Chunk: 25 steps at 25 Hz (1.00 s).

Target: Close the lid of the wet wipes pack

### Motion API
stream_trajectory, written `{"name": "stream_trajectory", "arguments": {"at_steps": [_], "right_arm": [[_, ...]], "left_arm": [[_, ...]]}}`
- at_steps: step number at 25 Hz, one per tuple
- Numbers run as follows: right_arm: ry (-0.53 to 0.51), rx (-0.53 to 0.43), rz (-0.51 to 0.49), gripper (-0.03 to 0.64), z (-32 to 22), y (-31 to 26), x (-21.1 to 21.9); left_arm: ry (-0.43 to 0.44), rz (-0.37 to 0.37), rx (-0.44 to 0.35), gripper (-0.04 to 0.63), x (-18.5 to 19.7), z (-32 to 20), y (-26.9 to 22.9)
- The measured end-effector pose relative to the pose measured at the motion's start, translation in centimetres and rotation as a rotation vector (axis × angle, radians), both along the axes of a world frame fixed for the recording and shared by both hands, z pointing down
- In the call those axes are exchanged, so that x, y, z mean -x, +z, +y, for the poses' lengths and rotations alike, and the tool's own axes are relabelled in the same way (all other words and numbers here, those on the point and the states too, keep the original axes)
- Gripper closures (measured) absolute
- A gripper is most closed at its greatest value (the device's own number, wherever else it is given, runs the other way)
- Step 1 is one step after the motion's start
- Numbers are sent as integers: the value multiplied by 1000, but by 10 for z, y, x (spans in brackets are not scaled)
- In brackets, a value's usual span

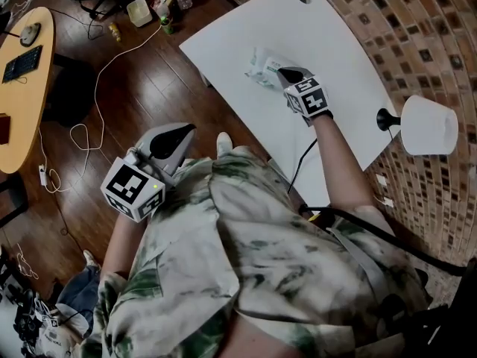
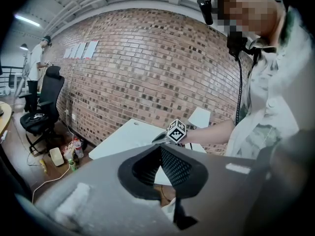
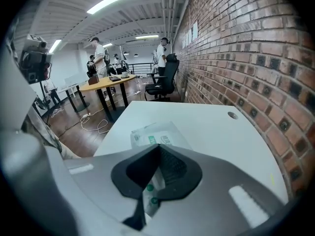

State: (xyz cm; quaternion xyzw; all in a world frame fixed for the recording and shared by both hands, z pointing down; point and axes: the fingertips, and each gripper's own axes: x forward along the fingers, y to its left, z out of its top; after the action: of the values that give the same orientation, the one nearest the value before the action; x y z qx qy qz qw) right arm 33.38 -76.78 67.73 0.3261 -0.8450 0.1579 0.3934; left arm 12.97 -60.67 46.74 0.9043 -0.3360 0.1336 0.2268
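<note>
Left gripper (image 1: 181,131) sits close to the body, over the wood floor, off the table. Its jaws are together at the tips with nothing between them. It is well apart from the pack.

Right gripper (image 1: 284,74) is reached out over the white table (image 1: 339,43). Its jaws are also pressed together at the tips, clamping nothing. In the right gripper view the printed top of the pack shows through the gap behind the tips, so the tips are right over the near end.

Wet wipes pack (image 1: 261,63) lies flat on the table, under and just ahead of the right gripper's tips. Its long axis seems to run roughly along the direction the jaws point, away from the person. The lid isn't clearly visible, so I can't tell whether it is up or flat.

Key relation: the pack is directly below and ahead of the right tips, so the right gripper is far nearer. The likely move is a push down onto the pack top.

Count: one pack, one table, two grippers, and one white lamp (image 1: 428,124) past the table's right edge.
</note>
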Motion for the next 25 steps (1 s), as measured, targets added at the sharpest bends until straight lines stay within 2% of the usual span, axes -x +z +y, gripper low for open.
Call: {"name": "stream_trajectory", "arguments": {"at_steps": [9,13,18,25], "right_arm": [[69,-7,66,620,-6,3,-6],[117,-53,103,613,-6,-13,-7],[180,-159,25,612,25,-68,27],[235,-236,-155,612,148,-132,105]], "left_arm": [[-31,8,-22,594,41,28,-7],[-32,9,-44,594,68,48,-17],[-19,26,-78,594,103,76,-24],[67,53,-73,594,146,124,-24]]}}
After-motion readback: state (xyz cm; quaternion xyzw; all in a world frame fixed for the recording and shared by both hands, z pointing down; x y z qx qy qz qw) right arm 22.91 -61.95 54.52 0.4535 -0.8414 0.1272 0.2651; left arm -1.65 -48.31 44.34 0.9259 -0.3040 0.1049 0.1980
